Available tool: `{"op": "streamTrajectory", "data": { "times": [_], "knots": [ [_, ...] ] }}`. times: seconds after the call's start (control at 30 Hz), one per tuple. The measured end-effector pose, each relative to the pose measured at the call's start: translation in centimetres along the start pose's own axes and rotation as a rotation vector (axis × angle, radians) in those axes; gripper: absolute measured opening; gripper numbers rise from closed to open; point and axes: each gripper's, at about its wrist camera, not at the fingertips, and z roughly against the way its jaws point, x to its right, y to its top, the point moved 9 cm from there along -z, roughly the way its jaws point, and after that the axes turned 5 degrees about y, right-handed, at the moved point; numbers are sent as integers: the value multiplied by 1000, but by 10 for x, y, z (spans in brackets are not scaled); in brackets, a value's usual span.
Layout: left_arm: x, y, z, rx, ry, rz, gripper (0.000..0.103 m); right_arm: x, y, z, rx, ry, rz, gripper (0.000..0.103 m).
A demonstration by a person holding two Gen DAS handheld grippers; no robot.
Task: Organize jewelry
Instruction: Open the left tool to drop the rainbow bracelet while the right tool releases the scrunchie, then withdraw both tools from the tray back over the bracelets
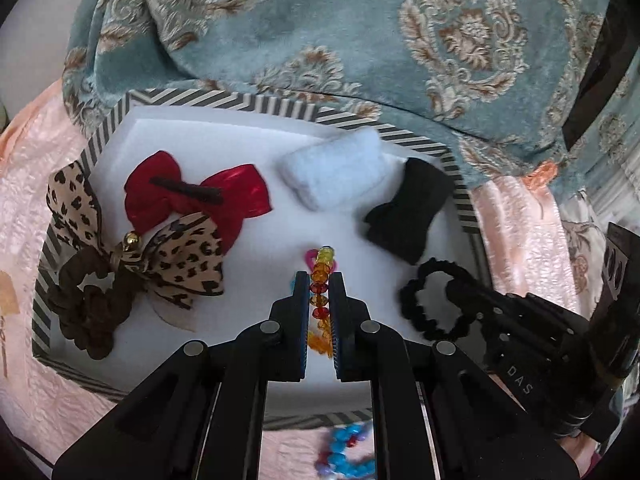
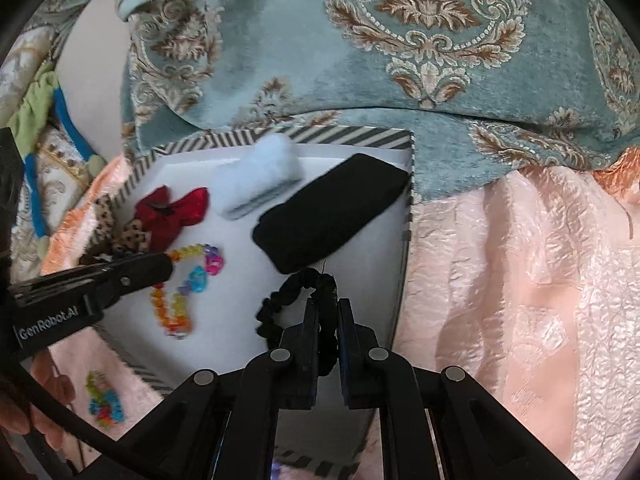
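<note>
Now the left tool [image 1: 319, 280] grips a beaded bracelet [image 1: 320, 276] and the right tool [image 2: 328, 306] a black scrunchie [image 2: 298, 304] above the striped box [image 1: 224, 101].

Both matte black plastic grippers, left gripper [image 1: 319, 280] and right gripper [image 2: 328, 306], have blue-edged pads, round silver pivot pins, white "GenRobot.AI" lettering.

A teal cushion [image 1: 360, 40] woven with beige and brown damask medallions fills the field from ten to two o'clock in both wrist views, its lower edge curving down toward the centre. Beneath it spreads a crinkled peach satin bedcover [image 2: 520, 280], taking up three to five o'clock in the right view and eight to nine in the left. At nine o'clock in the right view sits a patterned fabric [image 2: 44, 152] with green and blue trim.
</note>
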Motion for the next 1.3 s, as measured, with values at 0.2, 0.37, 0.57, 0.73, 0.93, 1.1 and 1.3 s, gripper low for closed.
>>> {"op": "streamTrajectory", "data": {
  "times": [0.2,0.37,0.57,0.73,0.93,1.1,1.3],
  "knots": [
    [-12,-2,-12,-10,47,11,8,-4,0,2,0,4,-11,27],
    [-16,-6,-13,-17,63,13,30,-13,-4,19,38,24,-19,38],
    [-18,-14,-3,1,64,12,47,-22,-16,42,52,31,-5,42],
    [-20,-18,18,51,94,-13,51,-22,-23,64,75,25,-17,43],
    [-22,-25,51,124,107,-18,56,-22,-36,81,79,-12,-32,43],
    [-25,-32,76,178,138,-37,56,-26,-45,90,81,-17,-57,44],
    [-31,-42,97,205,166,-37,56,-39,-54,101,108,-19,-57,68]
  ]
}}
